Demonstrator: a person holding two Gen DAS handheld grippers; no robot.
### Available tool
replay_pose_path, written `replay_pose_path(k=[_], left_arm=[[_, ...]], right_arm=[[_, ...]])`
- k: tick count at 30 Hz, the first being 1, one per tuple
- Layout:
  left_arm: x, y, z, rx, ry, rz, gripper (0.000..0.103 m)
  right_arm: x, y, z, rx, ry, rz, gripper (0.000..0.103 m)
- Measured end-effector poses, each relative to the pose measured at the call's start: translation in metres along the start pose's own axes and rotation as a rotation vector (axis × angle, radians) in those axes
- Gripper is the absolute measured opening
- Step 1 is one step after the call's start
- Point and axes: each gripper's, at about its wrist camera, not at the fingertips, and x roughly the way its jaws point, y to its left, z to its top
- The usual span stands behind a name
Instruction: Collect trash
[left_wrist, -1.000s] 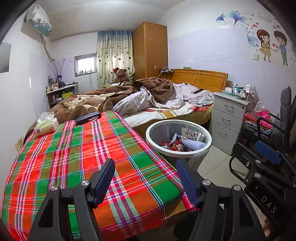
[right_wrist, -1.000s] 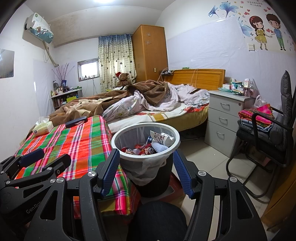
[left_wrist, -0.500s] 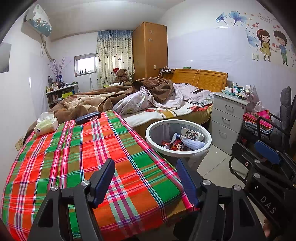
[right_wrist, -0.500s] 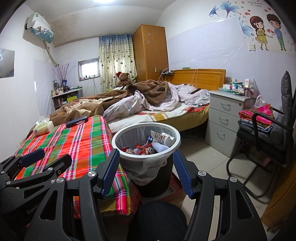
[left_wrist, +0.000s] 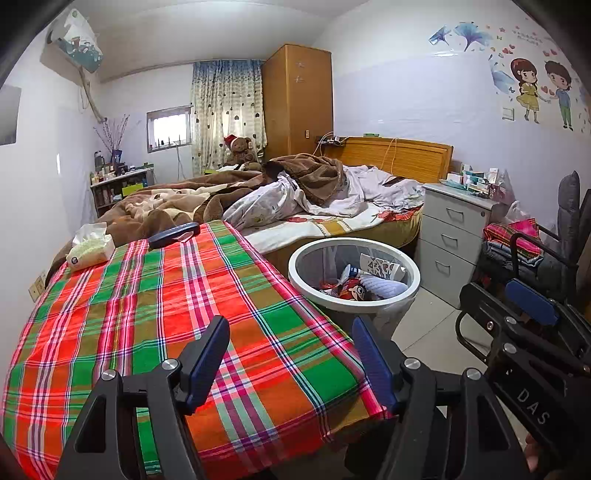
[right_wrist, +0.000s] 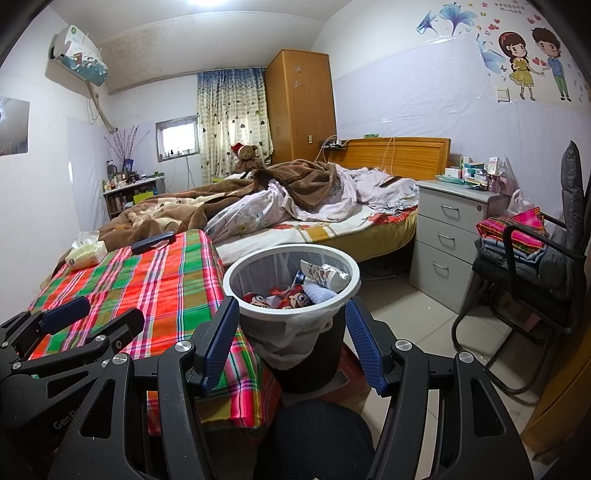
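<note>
The left tongs (left_wrist: 290, 356) are hovering with their blue pads standing wide apart and nothing between them, tilted down over the near edge of the surface (left_wrist: 155, 314), which is wearing a red, green and orange plaid cloth. Far ahead of them and to their left, a tissue pack (left_wrist: 89, 248) is lying at the back corner of the cloth, and just to its right a dark, flat, oblong object (left_wrist: 173, 229) (too small to identify) is sitting at the back edge, with the brown blanket (left_wrist: 173, 201) of the bed bunching up behind it. Ahead and to the right of the left tongs, beside the cloth's edge, the trash bin (right_wrist: 291, 291) is standing on the floor with a white rim and a clear liner; colourful wrappers (right_wrist: 295, 297) and a white crumpled piece are already lying inside it. The right tongs (right_wrist: 291, 347) are also gaping wide and empty, their pads framing the bin's near wall in the right wrist view without touching it, the bin sitting just ahead of them. Further right, a grey drawer cabinet (right_wrist: 447, 236) is standing beside the bed, and at the far right a black chair (right_wrist: 532, 280) is carrying folded cloths.
</note>
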Motion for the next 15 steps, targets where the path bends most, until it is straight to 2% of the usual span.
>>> replay_pose_path(k=[15], left_arm=[[-0.0024, 0.0016, 0.0, -0.002, 0.002, -0.002, 0.069]], right_arm=[[-0.0003, -0.0001, 0.0003, 0.0, 0.0, 0.001, 0.062]])
